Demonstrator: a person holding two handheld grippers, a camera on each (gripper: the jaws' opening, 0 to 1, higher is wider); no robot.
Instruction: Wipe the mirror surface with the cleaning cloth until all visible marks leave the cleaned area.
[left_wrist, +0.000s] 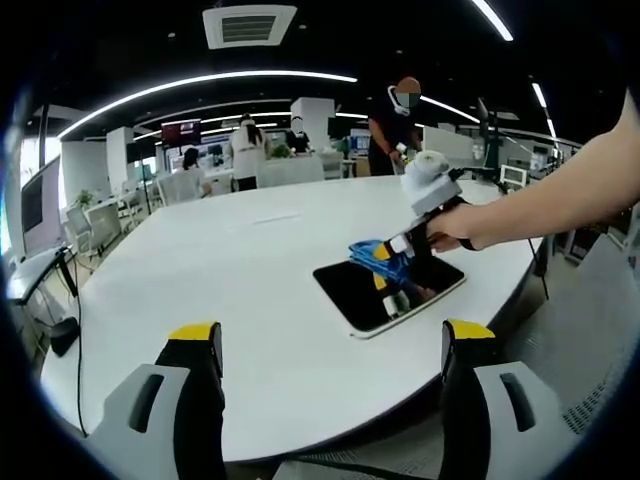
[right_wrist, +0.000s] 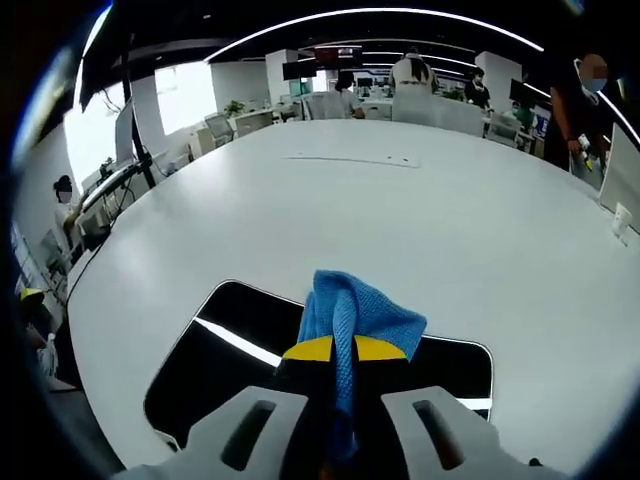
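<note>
A dark, flat rectangular mirror lies on the white table, toward its right side. The right gripper, held by a person's hand, points down at the mirror with a blue cleaning cloth pinched between its jaws. In the right gripper view the jaws are shut on the cloth, which bunches out over the mirror. The right gripper sits just above the glass, where ceiling lights reflect. My left gripper is open and holds nothing, off the table's near edge, well short of the mirror.
The big white table stretches far beyond the mirror. A person in dark clothes stands at its far side. More people, chairs and desks fill the back. A seated person and monitors are at the left.
</note>
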